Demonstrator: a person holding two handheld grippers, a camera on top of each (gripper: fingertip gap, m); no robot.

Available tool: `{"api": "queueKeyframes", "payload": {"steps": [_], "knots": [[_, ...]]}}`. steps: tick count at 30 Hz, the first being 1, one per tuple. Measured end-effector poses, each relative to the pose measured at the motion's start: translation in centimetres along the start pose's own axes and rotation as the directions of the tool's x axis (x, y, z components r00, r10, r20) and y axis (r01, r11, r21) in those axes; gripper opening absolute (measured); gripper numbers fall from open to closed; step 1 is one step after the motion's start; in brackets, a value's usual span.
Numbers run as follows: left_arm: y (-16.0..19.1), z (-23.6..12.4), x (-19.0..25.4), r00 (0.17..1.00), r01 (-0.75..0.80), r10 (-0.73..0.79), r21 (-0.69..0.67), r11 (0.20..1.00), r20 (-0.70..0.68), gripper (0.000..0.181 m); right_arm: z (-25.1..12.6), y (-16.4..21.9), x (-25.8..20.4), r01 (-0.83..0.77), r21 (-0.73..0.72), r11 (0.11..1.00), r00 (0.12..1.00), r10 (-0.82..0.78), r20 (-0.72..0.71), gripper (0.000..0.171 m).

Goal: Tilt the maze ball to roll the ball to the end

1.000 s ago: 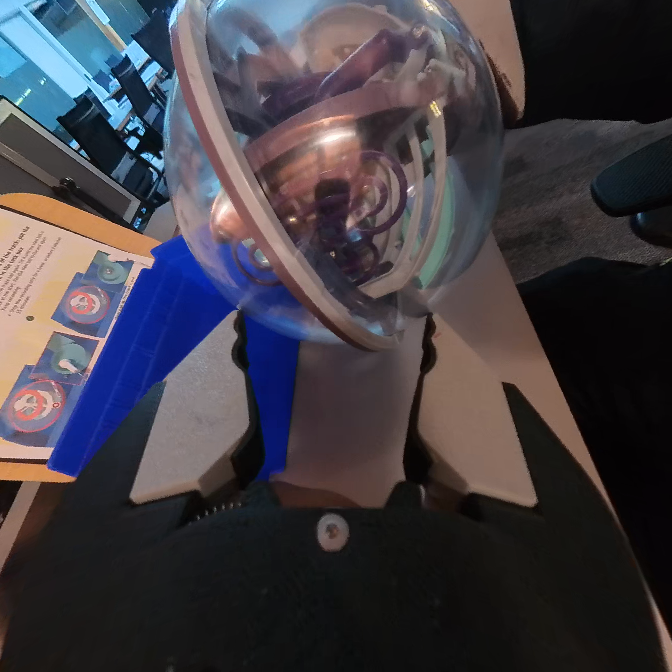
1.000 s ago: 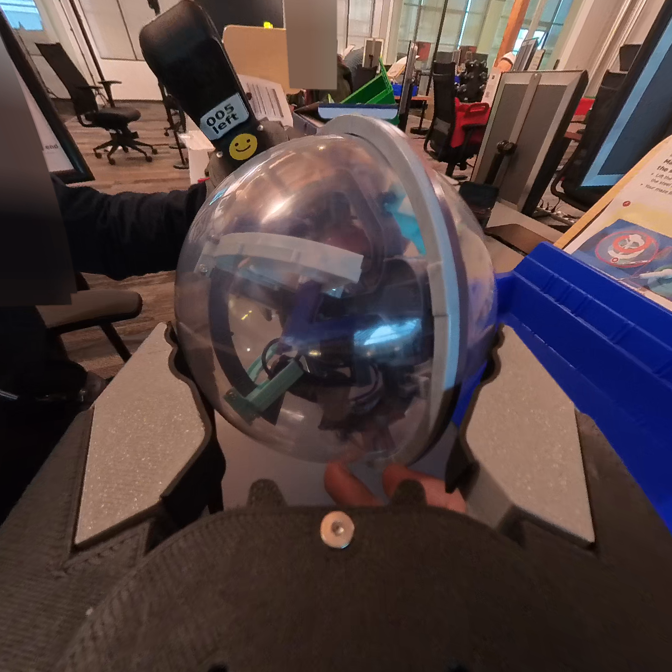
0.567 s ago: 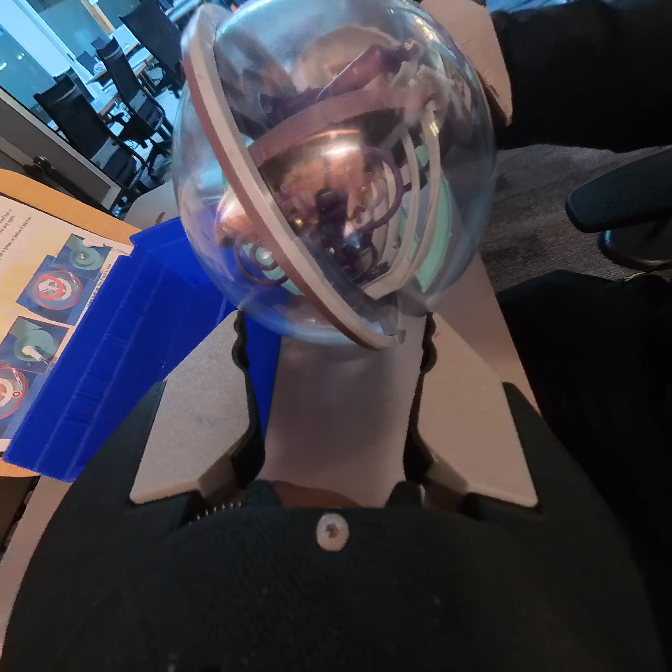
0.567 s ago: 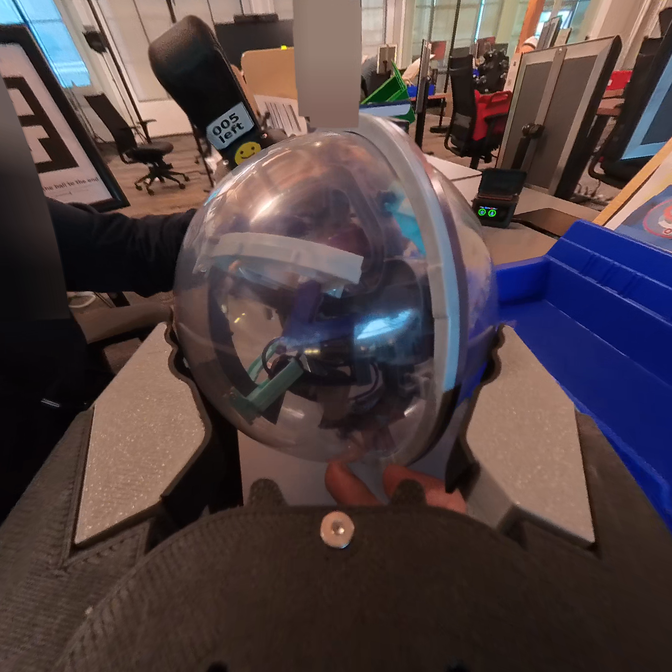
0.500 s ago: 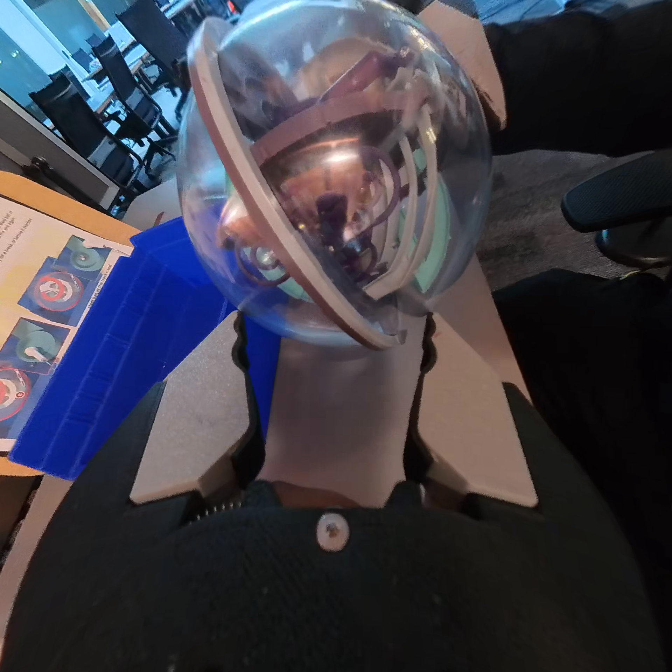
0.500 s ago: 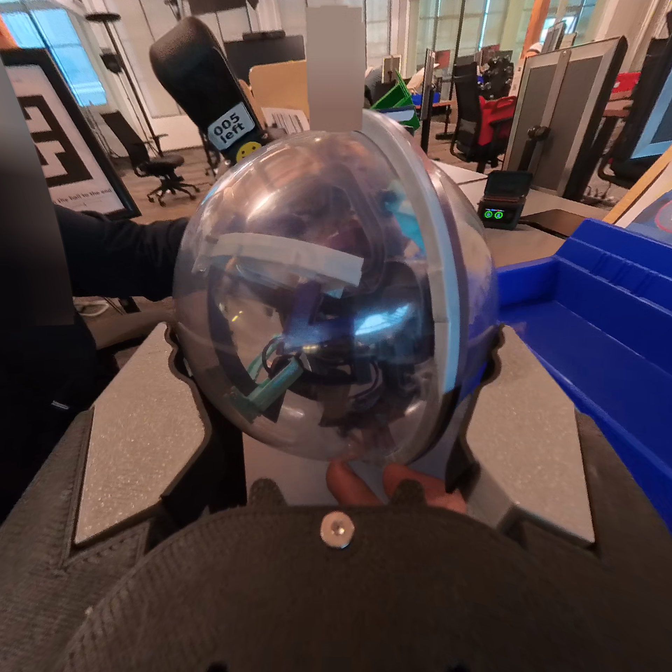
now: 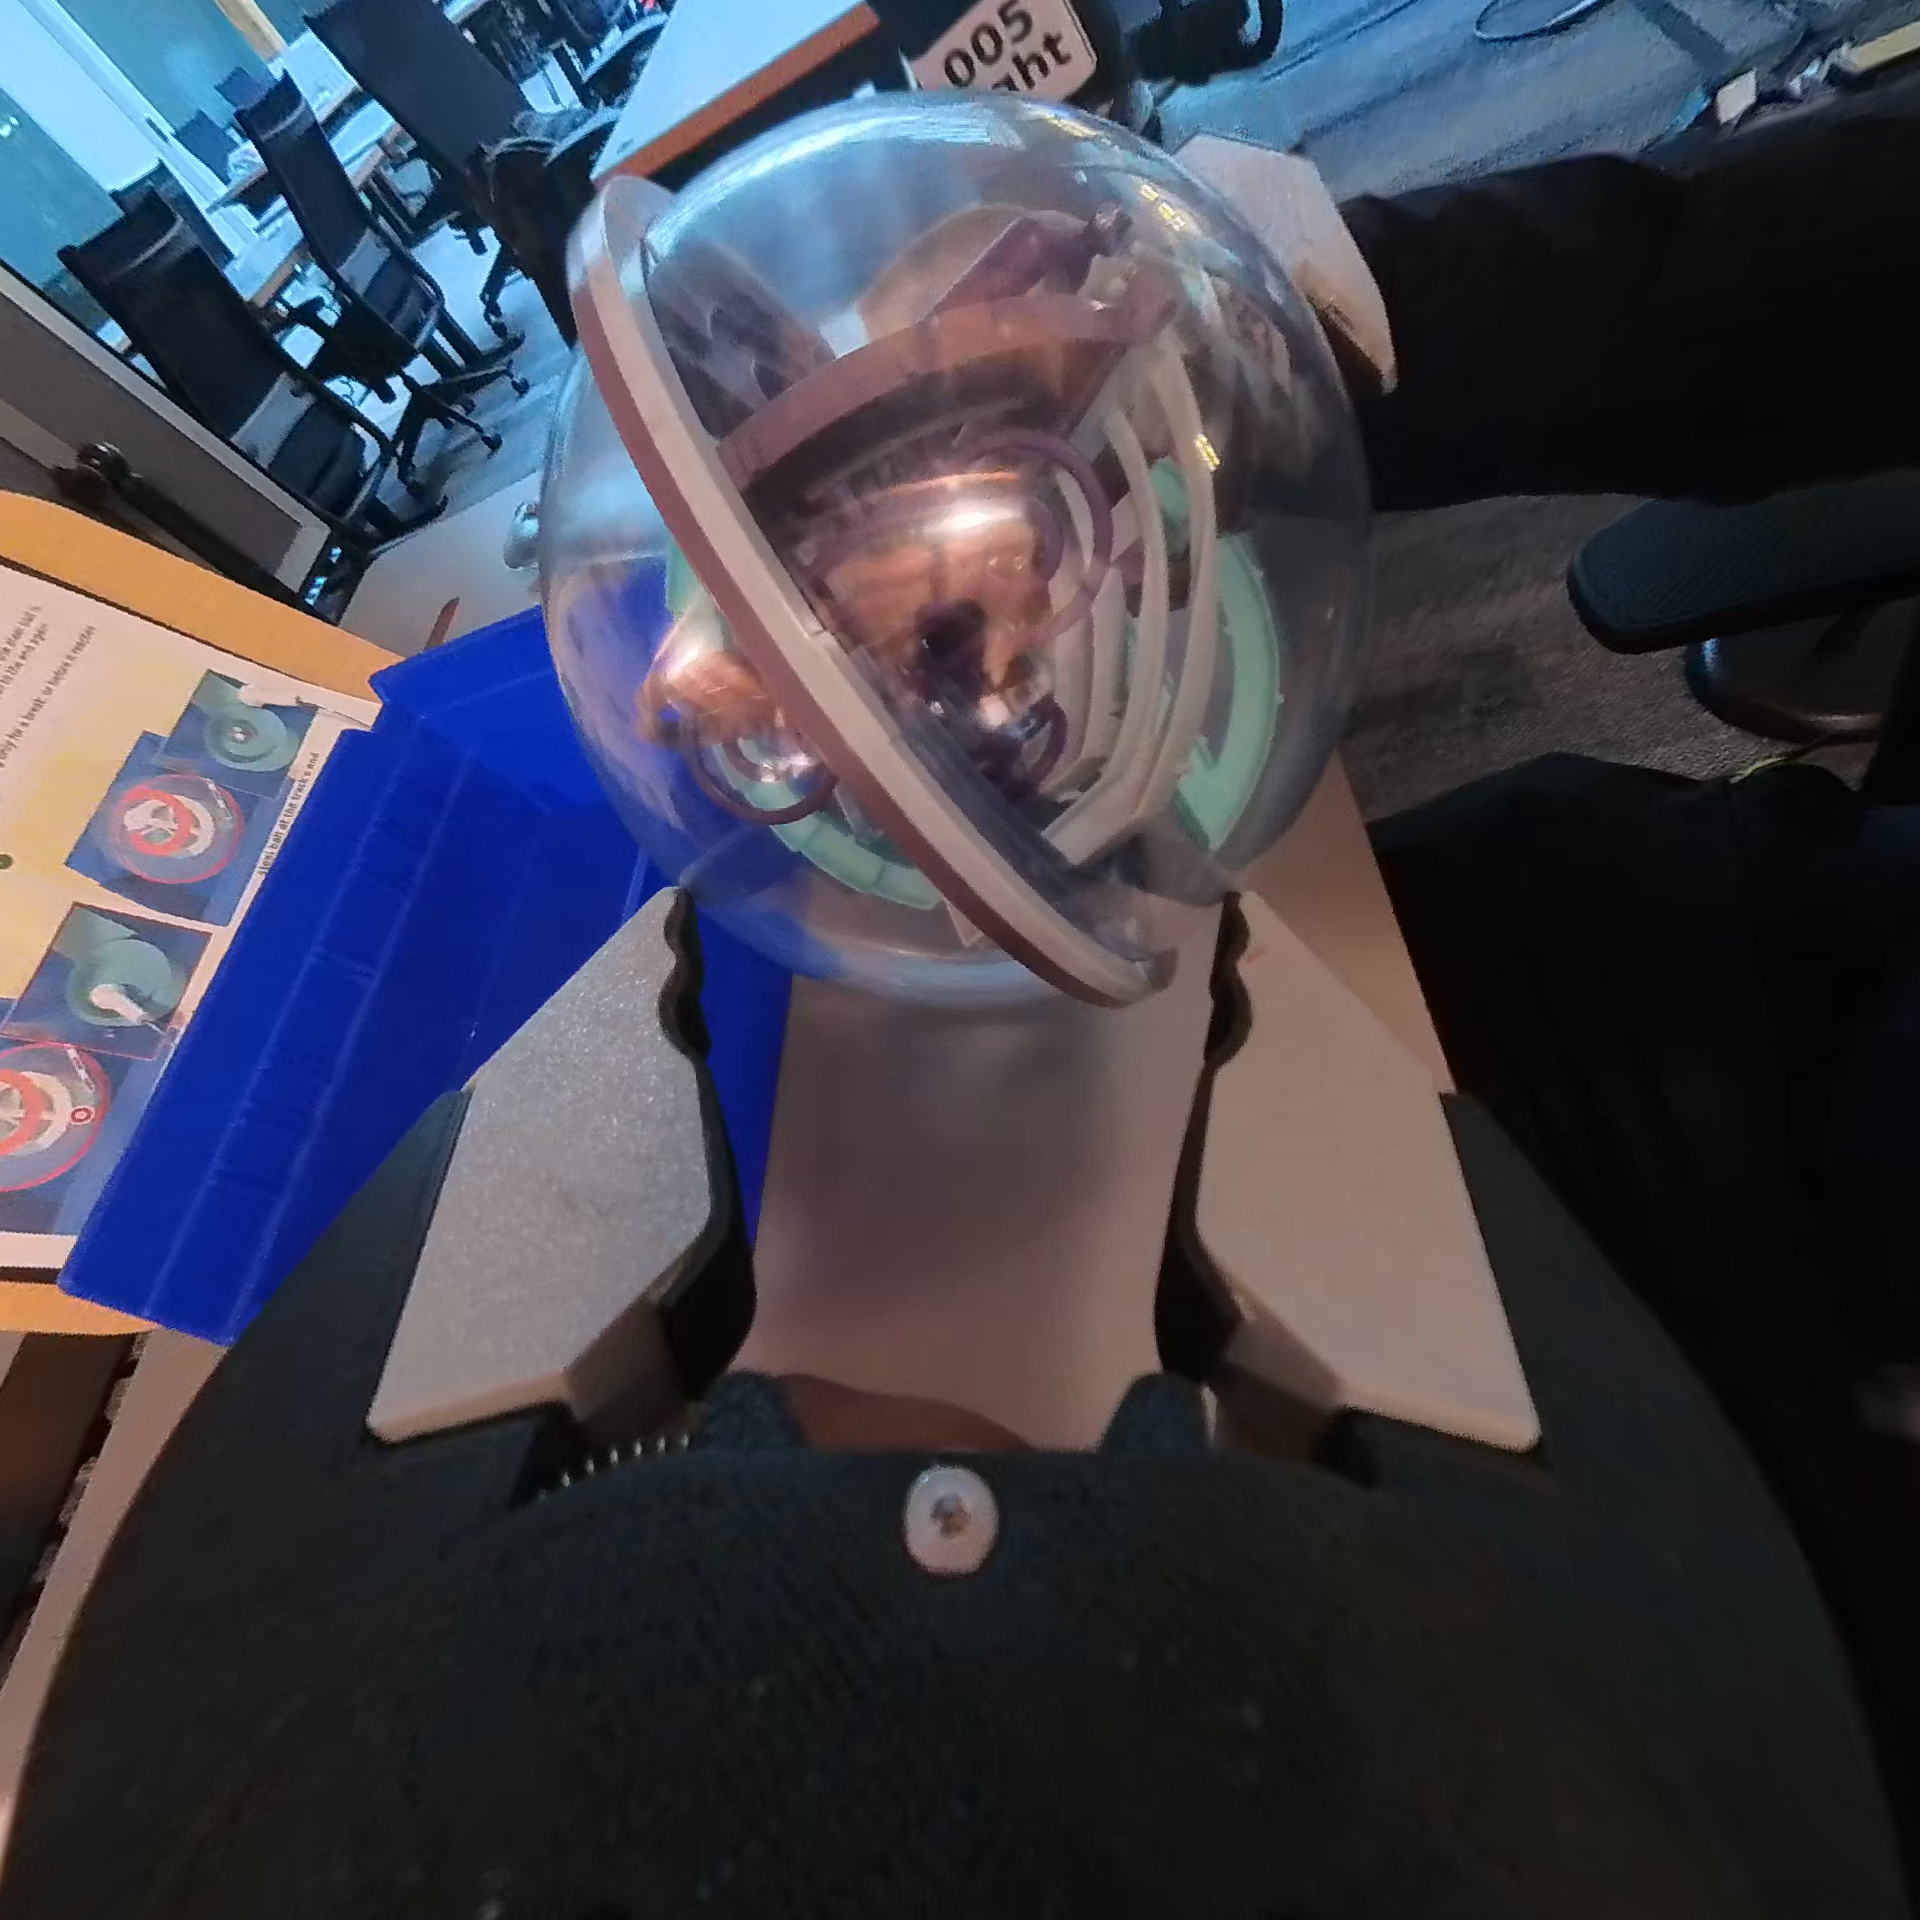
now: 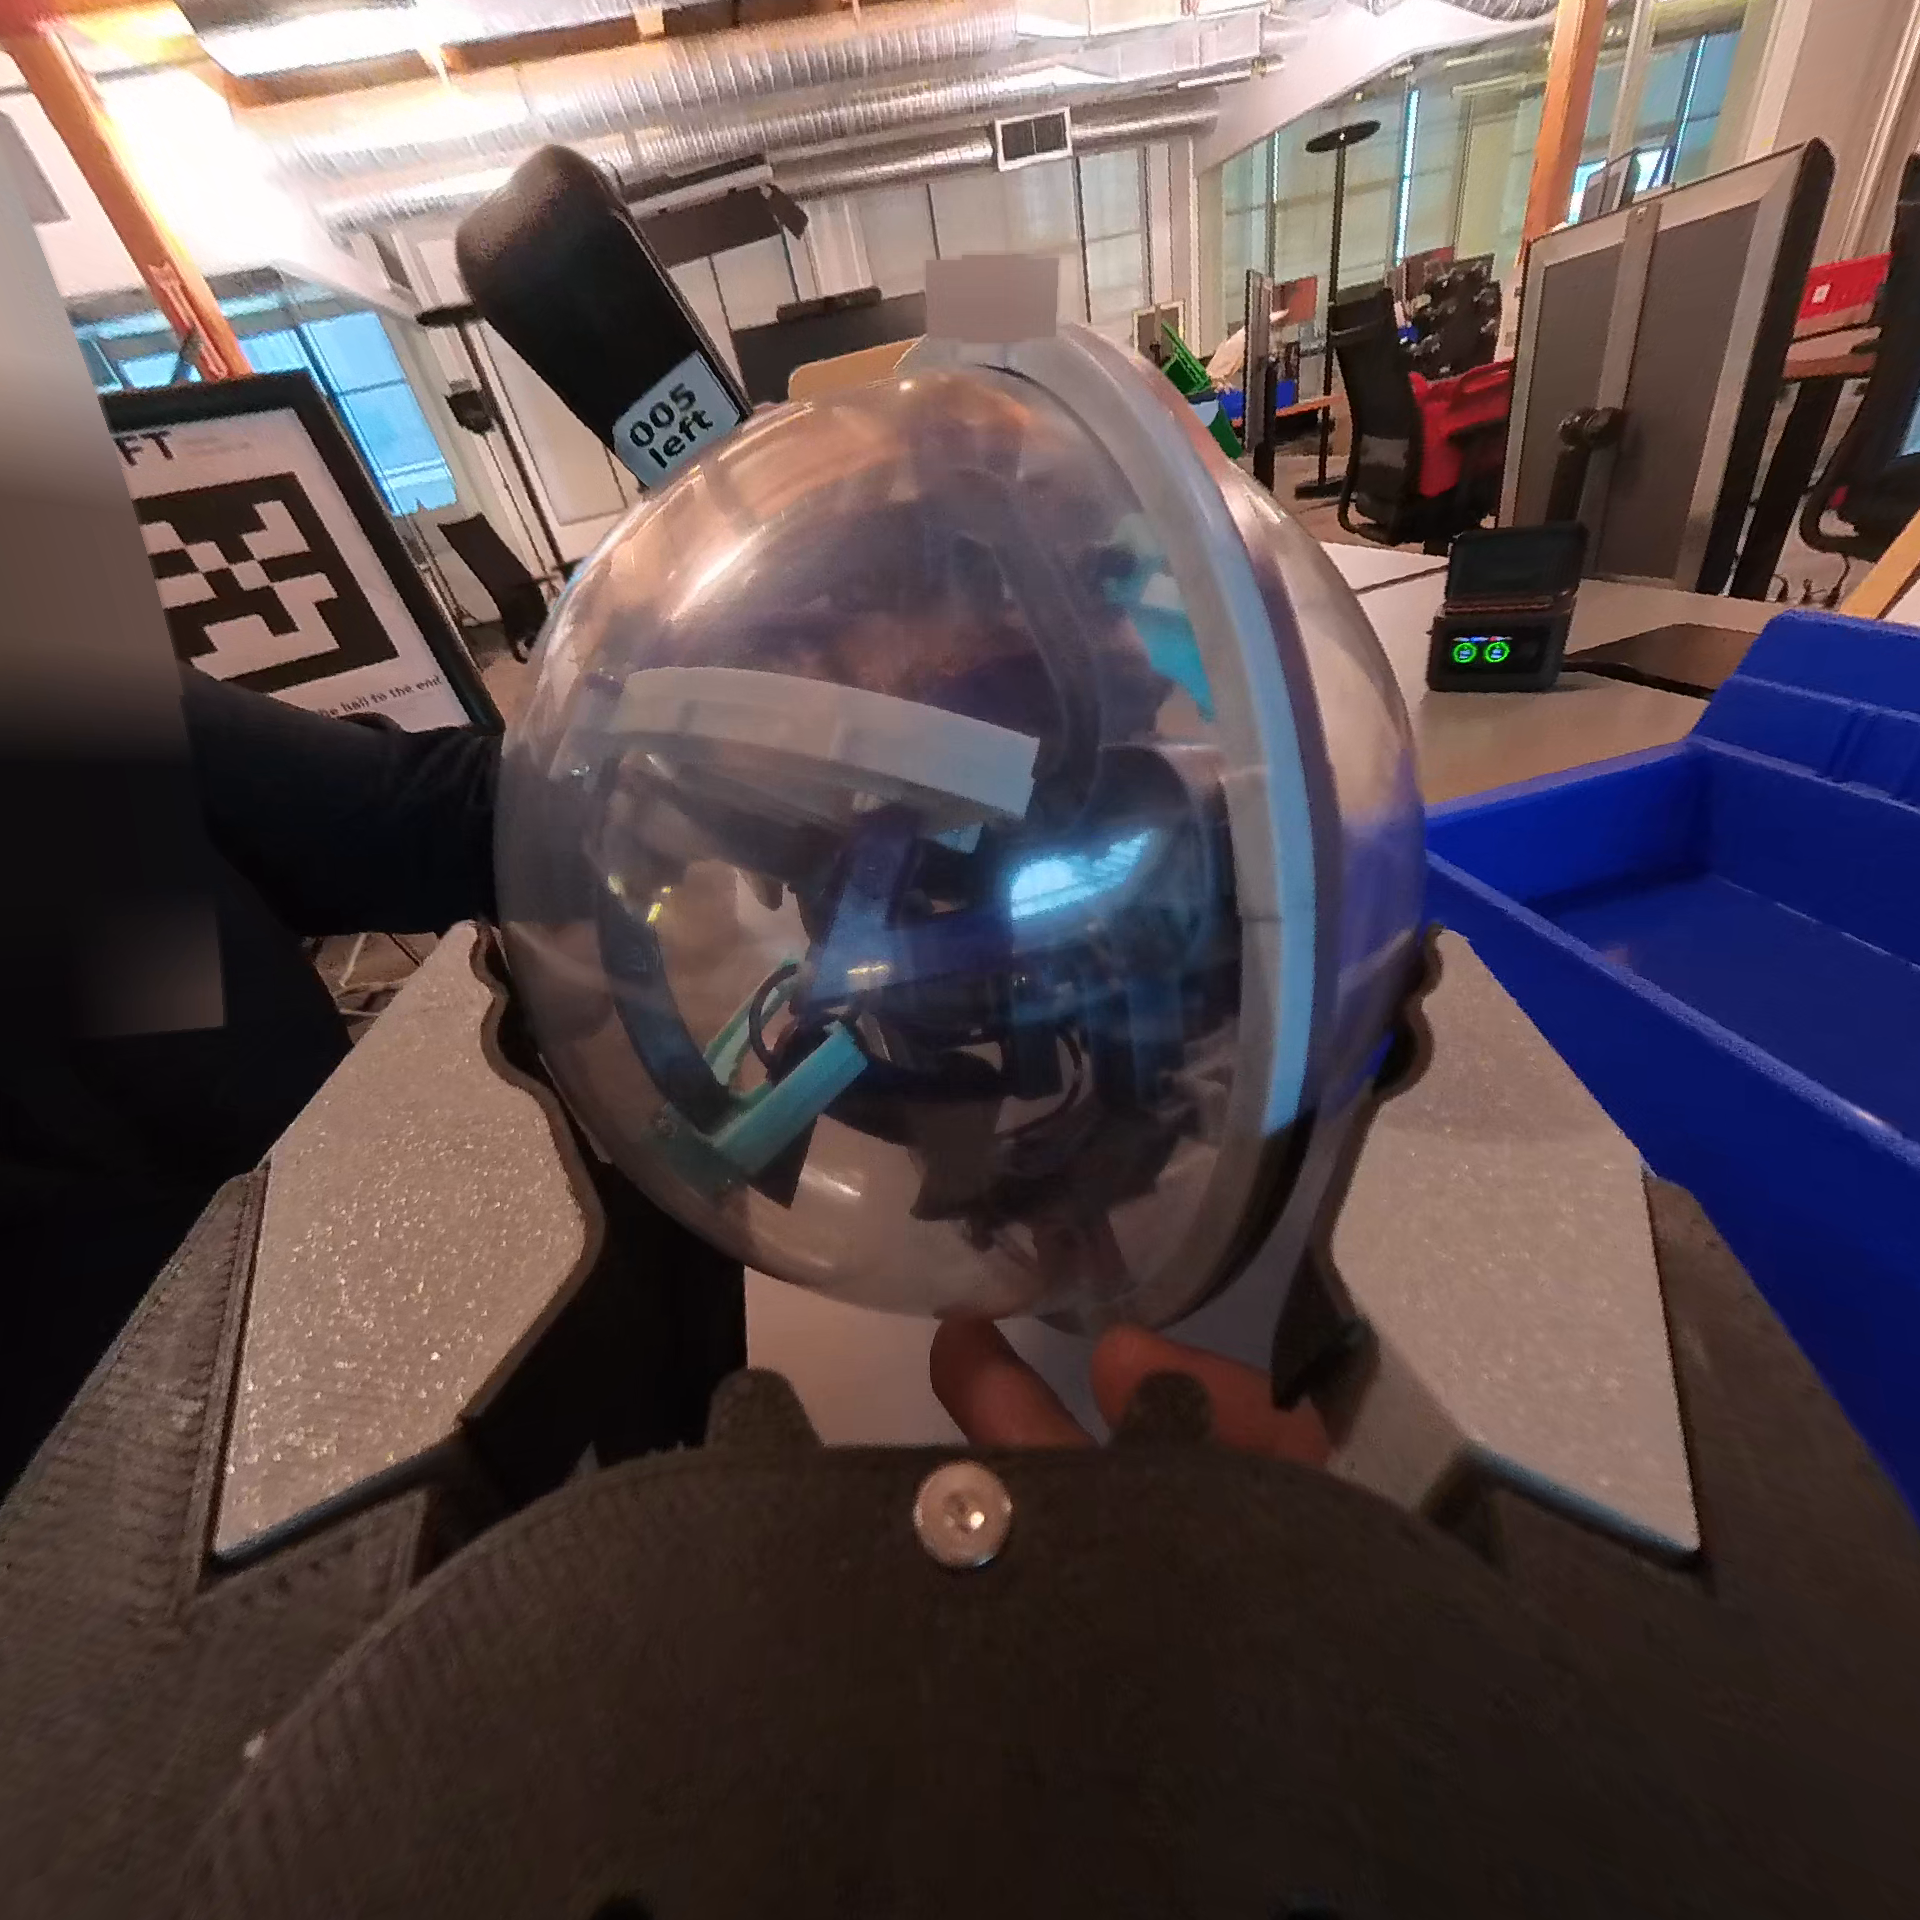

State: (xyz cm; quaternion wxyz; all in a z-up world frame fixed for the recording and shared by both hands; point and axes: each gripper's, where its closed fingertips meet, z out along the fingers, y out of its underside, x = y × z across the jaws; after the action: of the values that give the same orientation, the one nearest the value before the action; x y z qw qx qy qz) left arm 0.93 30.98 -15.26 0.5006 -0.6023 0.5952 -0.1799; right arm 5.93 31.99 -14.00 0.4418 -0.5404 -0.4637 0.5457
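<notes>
The maze ball (image 7: 956, 540) is a clear sphere with a grey rim band and purple, white and green tracks inside. It is held in the air between both grippers. My left gripper (image 7: 956, 935) is shut on its lower part, one fingertip on each side. My right gripper (image 8: 961, 982) is shut on the maze ball (image 8: 935, 831) from the opposite side, with the sphere deep between its fingers. The right gripper's finger (image 7: 1340, 281) shows behind the sphere in the left wrist view. The left gripper's black body (image 8: 592, 312) shows in the right wrist view. I cannot make out the small ball inside.
A blue bin (image 7: 416, 987) lies on the grey table (image 7: 1340, 1091) beside a picture instruction sheet (image 7: 135, 831); the bin also shows in the right wrist view (image 8: 1714, 935). A person's dark sleeve (image 8: 332, 810), a framed sign (image 8: 260, 582), a chair armrest (image 7: 1745, 582) and a small device (image 8: 1496, 634) are nearby.
Both grippers have tilted together with the maze ball held between them. The right wrist view now looks higher, showing the ceiling; the ball keeps its place between the fingers.
</notes>
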Motion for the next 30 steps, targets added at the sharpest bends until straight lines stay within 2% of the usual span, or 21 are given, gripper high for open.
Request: {"api": "queueKeyframes", "payload": {"steps": [10, 30], "knots": [[0.2, -0.7, 0.3, 1.0, -0.027, 0.027, -0.022, 0.999, 0.009, 0.098, 0.6, 0.5, -0.2, -0.041, 0.053, 0.998, 0.999, 0.039, 0.035, 0.157], [-1.2, -4.0, -0.6, 0.989, -0.141, 0.145, -0.163, 0.977, 0.013, 0.1, 2.8, -1.5, -1.3, 0.022, 0.179, 0.984, 0.997, -0.035, 0.07, 0.157]]}}
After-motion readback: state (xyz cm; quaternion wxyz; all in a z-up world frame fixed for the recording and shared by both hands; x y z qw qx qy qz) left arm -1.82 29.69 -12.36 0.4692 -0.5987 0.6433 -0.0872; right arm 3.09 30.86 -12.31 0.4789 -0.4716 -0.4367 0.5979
